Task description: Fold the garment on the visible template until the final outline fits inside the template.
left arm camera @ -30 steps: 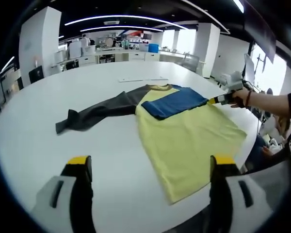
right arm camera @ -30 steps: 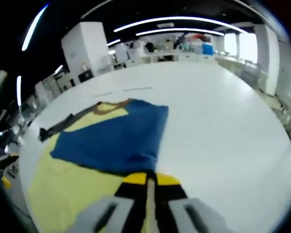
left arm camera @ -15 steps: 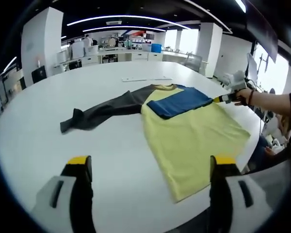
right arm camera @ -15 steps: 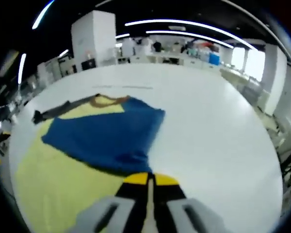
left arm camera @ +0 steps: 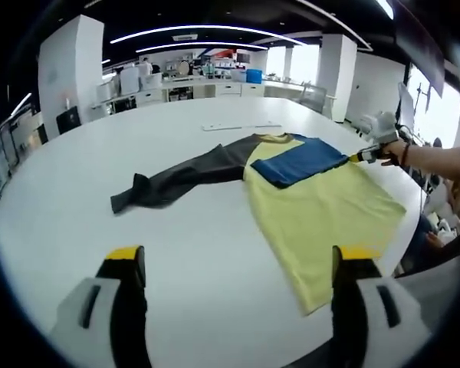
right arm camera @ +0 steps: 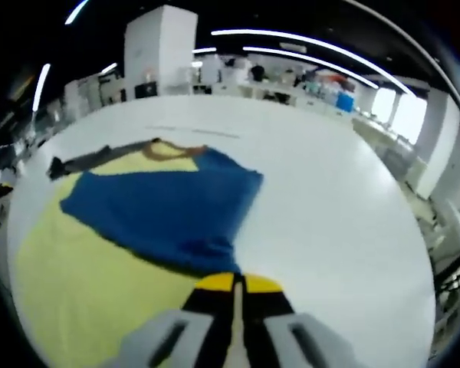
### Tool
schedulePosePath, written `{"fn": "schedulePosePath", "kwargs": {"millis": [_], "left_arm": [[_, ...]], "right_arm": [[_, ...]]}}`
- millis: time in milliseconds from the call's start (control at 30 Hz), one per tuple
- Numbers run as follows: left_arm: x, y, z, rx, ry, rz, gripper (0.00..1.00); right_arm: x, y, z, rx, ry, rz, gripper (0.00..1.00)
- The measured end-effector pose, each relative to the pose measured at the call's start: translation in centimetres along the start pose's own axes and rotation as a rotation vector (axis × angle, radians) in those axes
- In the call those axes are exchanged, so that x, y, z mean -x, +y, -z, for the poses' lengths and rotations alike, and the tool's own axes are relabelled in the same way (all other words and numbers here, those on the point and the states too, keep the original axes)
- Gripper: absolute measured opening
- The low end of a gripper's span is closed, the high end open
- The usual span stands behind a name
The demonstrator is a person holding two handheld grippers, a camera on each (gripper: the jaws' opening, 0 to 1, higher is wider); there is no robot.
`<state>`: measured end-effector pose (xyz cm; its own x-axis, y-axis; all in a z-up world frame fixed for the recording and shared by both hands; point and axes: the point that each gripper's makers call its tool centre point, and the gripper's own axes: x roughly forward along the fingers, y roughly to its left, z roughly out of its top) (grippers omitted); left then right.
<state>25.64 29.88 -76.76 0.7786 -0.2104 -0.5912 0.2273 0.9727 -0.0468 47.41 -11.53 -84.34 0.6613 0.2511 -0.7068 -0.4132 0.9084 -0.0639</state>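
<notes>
In the left gripper view, the garment (left arm camera: pixel 322 207) lies across the centre and right of a broad white worktop (left arm camera: pixel 77 230). Its yellow body spreads toward the lower right of the frame, a dark grey sleeve (left arm camera: pixel 176 178) stretches out to the left of centre, and a blue sleeve (left arm camera: pixel 297 161) is folded over the upper part of the yellow body. The left gripper (left arm camera: pixel 238 264) sits at the bottom of this frame with its yellow-tipped jaws standing wide apart and nothing between them, above bare worktop. At the right edge of the same frame a person's hand (left arm camera: pixel 389 151) holds the right gripper (left arm camera: pixel 358 157) against the outer end of the blue sleeve.

In the right gripper view, the blue sleeve (right arm camera: pixel 165 211) fills the middle left of the frame, over the yellow body (right arm camera: pixel 84 284) at lower left, with the yellow collar (right arm camera: pixel 169 150) above it. The right gripper (right arm camera: pixel 234 285) rises from the bottom centre, its jaws pressed together on the near edge of the blue sleeve.
</notes>
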Motion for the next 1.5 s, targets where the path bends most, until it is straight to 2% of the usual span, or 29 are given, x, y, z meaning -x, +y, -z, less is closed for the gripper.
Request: {"fn": "schedulePosePath", "kwargs": {"millis": [233, 467, 567, 667, 800, 867, 967, 1100, 1300, 1500], "left_arm": [[-0.7, 1.8, -1.0, 0.007, -0.020, -0.040, 0.99], [-1.5, 3.5, -1.8, 0.026, -0.030, -0.062, 0.98], [-1.9, 3.9, -2.2, 0.045, -0.036, -0.066, 0.96], [-2.4, 4.4, -2.8, 0.101, -0.059, -0.070, 0.90], [-3.0, 6.4, -3.5, 0.135, -0.077, -0.095, 0.87], [-3.4, 6.7, -3.8, 0.142, -0.086, -0.105, 0.86], [-4.0, 7.5, -4.4, 0.170, -0.102, -0.118, 0.78], [-4.7, 8.9, -5.1, 0.116, -0.119, -0.163, 0.66], [-6.3, 11.0, -5.8, 0.105, -0.124, -0.201, 0.52], [-7.5, 13.6, -5.9, 0.111, -0.128, -0.239, 0.45]], "right_arm": [[0.4, 0.6, 0.1, -0.094, -0.009, -0.038, 0.01], [1.8, 1.5, -0.4, -0.179, -0.041, -0.096, 0.35], [2.4, 1.9, -0.6, -0.183, -0.054, -0.115, 0.49], [3.3, 2.5, -0.9, -0.184, -0.069, -0.139, 0.60], [3.9, 3.0, -1.1, -0.170, -0.084, -0.165, 0.75], [4.5, 3.3, -1.0, -0.158, -0.084, -0.176, 0.77], [5.2, 3.7, -0.7, -0.145, -0.081, -0.186, 0.80], [6.1, 3.9, -0.4, -0.142, -0.086, -0.194, 0.78], [7.6, 4.3, -0.3, -0.138, -0.099, -0.201, 0.79], [8.9, 4.9, 0.0, -0.134, -0.100, -0.215, 0.82]]}}
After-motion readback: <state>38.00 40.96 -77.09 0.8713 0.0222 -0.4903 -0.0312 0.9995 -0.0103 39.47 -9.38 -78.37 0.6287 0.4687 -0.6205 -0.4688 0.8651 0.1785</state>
